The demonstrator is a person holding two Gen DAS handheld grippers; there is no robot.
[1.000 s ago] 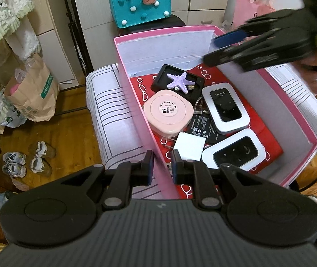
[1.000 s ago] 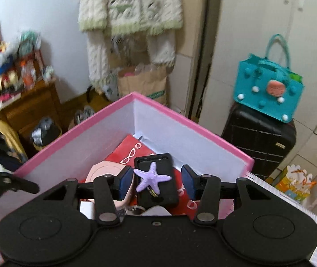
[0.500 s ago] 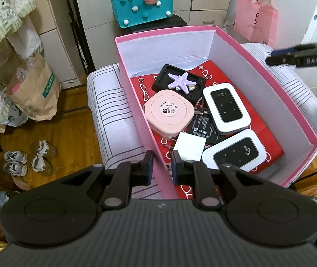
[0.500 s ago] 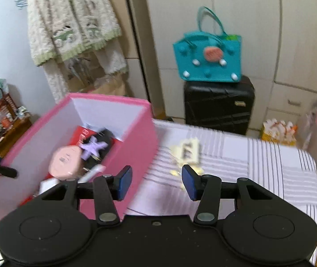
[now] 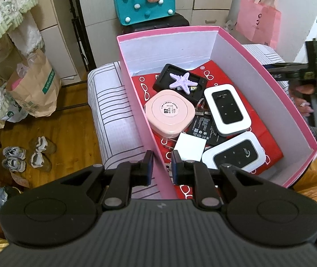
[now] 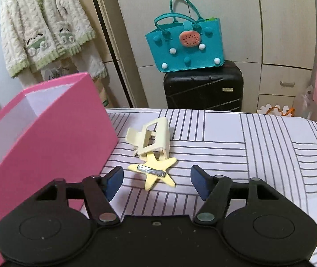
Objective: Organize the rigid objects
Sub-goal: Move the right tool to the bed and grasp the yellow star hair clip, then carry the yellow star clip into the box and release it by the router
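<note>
Yellow starfish hair clip (image 6: 153,171) lay clasp-up on striped cloth (image 6: 247,146) beside pink box (image 6: 54,138), touching cream claw clip (image 6: 151,136); right gripper (image 6: 154,181) spread wide around it, left gripper (image 5: 161,166) pinched box wall (image 5: 136,102)

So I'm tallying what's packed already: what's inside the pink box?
The pink box holds a purple starfish on a black tray, a pink case, two white routers, a white cube. Anything beneath them is hidden.

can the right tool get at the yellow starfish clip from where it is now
Probably yes. The right tool is open and points at the yellow starfish clip, which lies on the striped cloth with nothing between. The cream claw clip touches its far tip only.
</note>
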